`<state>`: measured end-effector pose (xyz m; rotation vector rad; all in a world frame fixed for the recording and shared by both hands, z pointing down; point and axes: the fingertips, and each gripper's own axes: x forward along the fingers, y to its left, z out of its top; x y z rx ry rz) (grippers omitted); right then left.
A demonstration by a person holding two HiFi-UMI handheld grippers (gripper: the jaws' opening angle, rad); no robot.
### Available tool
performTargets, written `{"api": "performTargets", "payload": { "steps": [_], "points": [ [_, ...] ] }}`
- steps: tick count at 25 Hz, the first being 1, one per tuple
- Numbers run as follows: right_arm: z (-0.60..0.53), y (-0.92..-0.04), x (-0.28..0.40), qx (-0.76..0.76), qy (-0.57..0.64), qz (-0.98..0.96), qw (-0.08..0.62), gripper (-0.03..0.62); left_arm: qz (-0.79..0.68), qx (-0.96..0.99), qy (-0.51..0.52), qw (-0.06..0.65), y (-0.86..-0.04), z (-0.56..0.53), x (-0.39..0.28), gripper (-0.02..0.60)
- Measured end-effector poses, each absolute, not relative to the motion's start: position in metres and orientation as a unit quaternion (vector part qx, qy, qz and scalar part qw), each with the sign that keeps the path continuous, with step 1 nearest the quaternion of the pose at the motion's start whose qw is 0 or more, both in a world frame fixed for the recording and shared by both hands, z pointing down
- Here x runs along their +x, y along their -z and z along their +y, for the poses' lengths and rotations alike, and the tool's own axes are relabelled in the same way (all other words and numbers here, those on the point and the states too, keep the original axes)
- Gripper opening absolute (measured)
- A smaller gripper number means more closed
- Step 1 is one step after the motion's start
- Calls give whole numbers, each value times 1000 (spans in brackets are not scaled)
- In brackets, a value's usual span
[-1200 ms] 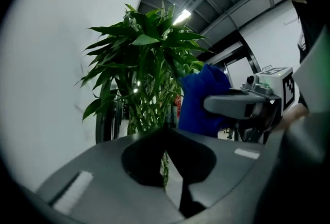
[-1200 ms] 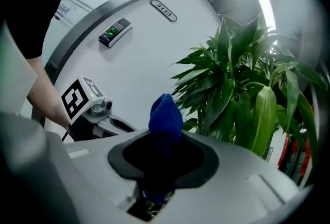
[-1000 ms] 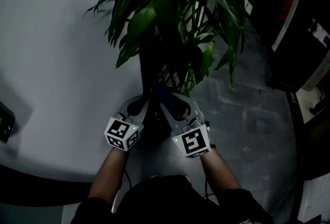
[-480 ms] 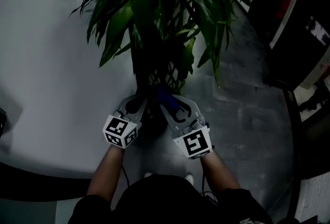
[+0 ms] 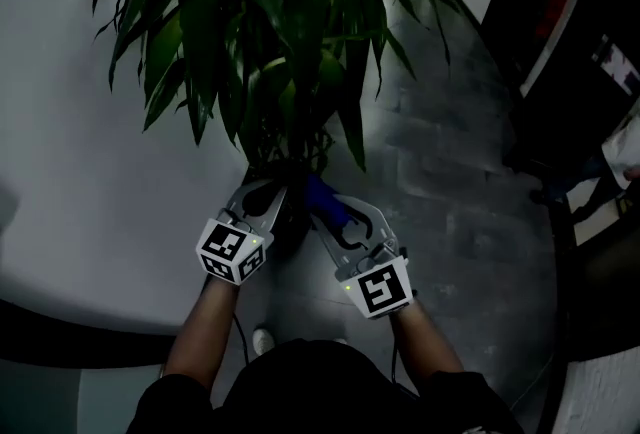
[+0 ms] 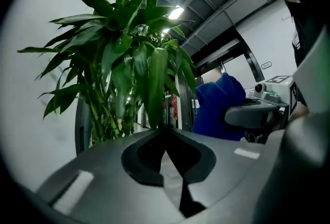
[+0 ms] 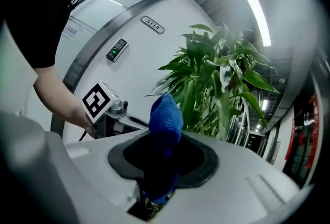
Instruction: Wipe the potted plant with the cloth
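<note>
head view: the potted plant [image 5: 270, 42] stands on the grey floor [image 5: 450, 172], with the left gripper [image 5: 272, 200] and the right gripper [image 5: 320, 207] side by side low at its base. left gripper view: the jaws are together, and a hanging leaf [image 6: 156, 83] reaches their tips; whether it is pinched, i cannot tell. right gripper view: the jaws clamp the blue cloth [image 7: 166, 114], with the plant just beyond.

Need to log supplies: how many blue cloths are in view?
1: the blue cloth is clamped in the right gripper, near the potted plant. Others could hide behind its leaves.
</note>
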<state>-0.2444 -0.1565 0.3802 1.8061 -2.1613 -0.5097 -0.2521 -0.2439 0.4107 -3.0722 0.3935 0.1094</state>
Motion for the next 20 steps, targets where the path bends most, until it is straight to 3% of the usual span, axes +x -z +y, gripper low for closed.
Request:
{"api": "performTargets", "payload": {
  "steps": [8, 14, 20],
  "points": [
    [-114, -383, -170, 622, 173, -752, 136, 112, 164, -984, -56, 39, -382, -234, -203, 6],
    [-110, -336, -119, 644, 210, -724, 130, 112, 169, -983, -54, 57, -352, -233, -183, 6],
    [-121, -299, -92, 658, 248, -686, 189, 112, 154, -983, -68, 66, -316, -250, -176, 6]
  ]
}}
